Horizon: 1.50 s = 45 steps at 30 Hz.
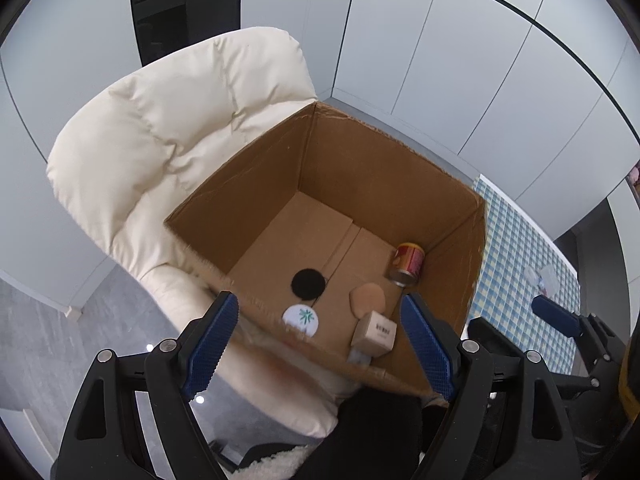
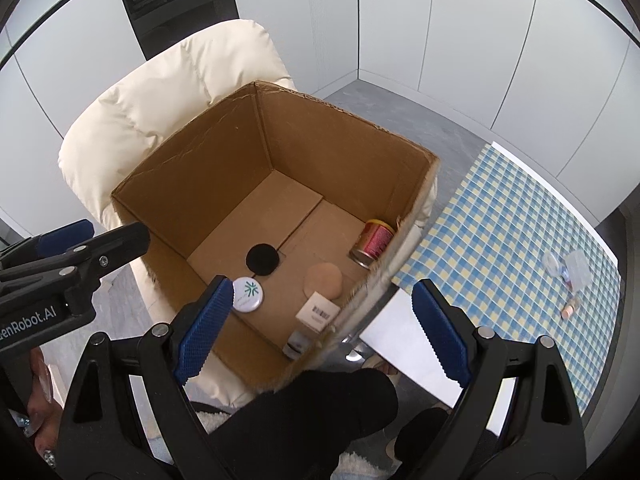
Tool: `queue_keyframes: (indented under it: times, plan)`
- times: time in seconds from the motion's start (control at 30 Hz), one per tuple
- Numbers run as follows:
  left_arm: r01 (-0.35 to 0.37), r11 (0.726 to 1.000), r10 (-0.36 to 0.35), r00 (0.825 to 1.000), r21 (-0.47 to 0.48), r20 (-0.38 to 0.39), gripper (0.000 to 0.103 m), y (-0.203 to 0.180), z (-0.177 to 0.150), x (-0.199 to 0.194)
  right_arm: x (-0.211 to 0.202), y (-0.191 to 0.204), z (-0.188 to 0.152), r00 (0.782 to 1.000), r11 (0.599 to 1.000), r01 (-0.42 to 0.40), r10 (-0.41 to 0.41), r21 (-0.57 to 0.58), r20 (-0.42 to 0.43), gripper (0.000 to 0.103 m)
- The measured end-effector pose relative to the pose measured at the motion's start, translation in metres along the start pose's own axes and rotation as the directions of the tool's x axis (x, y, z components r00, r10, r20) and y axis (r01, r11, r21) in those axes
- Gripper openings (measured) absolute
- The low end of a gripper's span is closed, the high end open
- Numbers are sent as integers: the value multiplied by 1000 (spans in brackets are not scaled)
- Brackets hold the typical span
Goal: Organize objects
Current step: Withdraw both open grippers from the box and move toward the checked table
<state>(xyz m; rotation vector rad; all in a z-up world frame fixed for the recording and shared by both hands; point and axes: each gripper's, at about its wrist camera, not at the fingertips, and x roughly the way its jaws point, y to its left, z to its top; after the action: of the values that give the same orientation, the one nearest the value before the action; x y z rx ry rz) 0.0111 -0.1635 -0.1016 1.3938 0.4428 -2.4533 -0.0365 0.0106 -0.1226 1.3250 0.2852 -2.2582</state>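
The cardboard box point(image 2: 224, 184), standing on a cream armchair point(image 1: 160, 128), is taken as reference. Inside it are found a red can point(image 2: 372, 240) at the right wall, a black disc point(image 2: 262, 259) mid-floor, and a white badge point(image 2: 248, 290), a tan puff point(image 2: 323, 280) and a small white box point(image 2: 319, 310) toward its near wall. Right of it, small items point(image 2: 570, 276) remain on the checked table point(image 2: 500, 220). The left gripper point(image 1: 320, 344) and right gripper point(image 2: 324, 328) are held over its near edge, jaws apart and empty. The task is judged largely done.

Label print on the small white box point(image 2: 319, 310) too small to read; tiny items point(image 2: 570, 276) on the checked cloth point(image 2: 500, 240) unidentifiable
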Motion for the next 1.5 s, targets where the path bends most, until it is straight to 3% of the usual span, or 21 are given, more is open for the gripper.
queue_keyframes:
  times: [0.37, 0.6, 0.77, 0.93, 1.17, 1.5]
  plan:
    - [-50, 998, 51, 998, 41, -28, 84, 1, -35, -26, -35, -6, -42, 1000, 1000, -2, 3, 24, -17, 93]
    - [-21, 996, 23, 1000, 85, -21, 88, -14, -57, -48, -61, -10, -73, 1000, 998, -2, 3, 57, -13, 93]
    - [18, 995, -12, 998, 99, -66, 88, -22, -76, -49, -74, -14, -91, 1000, 997, -3, 4, 71, -17, 93]
    - [-1, 988, 12, 997, 157, -71, 88, -33, -93, -50, -80, -20, -105, 999, 997, 26, -24, 72, -29, 93]
    - [74, 989, -61, 993, 127, -105, 88, -31, -105, -54, -86, -22, -114, 999, 995, 48, -47, 88, -17, 93]
    - [71, 987, -57, 994, 145, -95, 88, -29, -116, -65, -87, -23, -139, 998, 993, 51, -46, 108, -47, 93]
